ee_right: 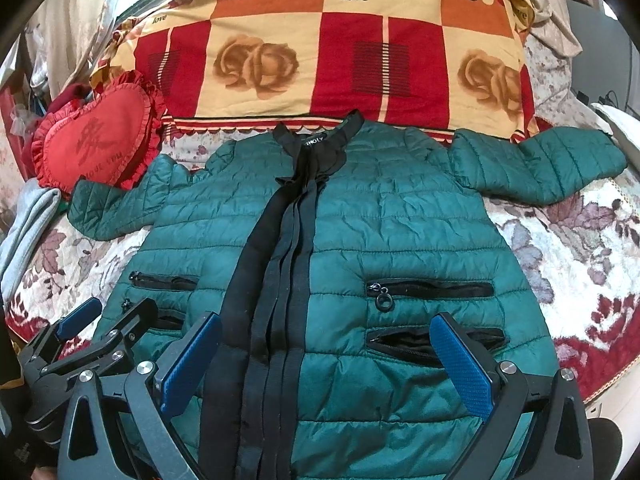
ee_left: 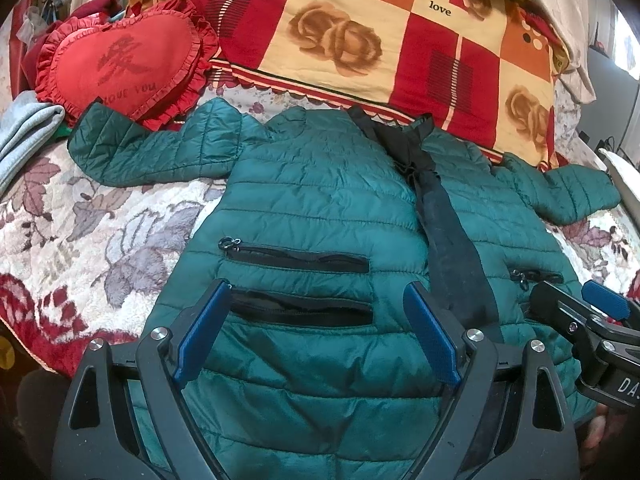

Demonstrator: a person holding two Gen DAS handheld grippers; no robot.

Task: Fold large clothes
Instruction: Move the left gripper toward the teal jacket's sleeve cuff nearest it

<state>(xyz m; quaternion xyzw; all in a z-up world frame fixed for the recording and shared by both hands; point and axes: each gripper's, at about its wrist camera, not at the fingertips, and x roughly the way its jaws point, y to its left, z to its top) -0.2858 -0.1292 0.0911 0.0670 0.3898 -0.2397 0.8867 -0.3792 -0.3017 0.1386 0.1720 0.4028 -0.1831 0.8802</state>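
Observation:
A green quilted jacket (ee_left: 320, 200) (ee_right: 400, 224) lies flat, front up, on the bed, with both sleeves spread out to the sides and a black placket down its middle. My left gripper (ee_left: 318, 300) hovers open over the jacket's lower left half, above its two black zip pockets (ee_left: 296, 258), with nothing between the blue pads. My right gripper (ee_right: 330, 334) stands open over the lower middle and right half, straddling the placket's edge and the right pockets (ee_right: 430, 288). Each gripper shows in the other's view: the right gripper (ee_left: 588, 312) at the edge, the left gripper (ee_right: 108, 316) at lower left.
A red heart-shaped cushion (ee_left: 124, 60) (ee_right: 96, 140) touches the left sleeve's end. A red and cream checked quilt (ee_left: 360, 32) (ee_right: 320, 52) lies just beyond the collar. Grey folded cloth (ee_left: 24, 128) sits at the far left. A floral blanket (ee_left: 100, 232) (ee_right: 568, 248) covers the bed.

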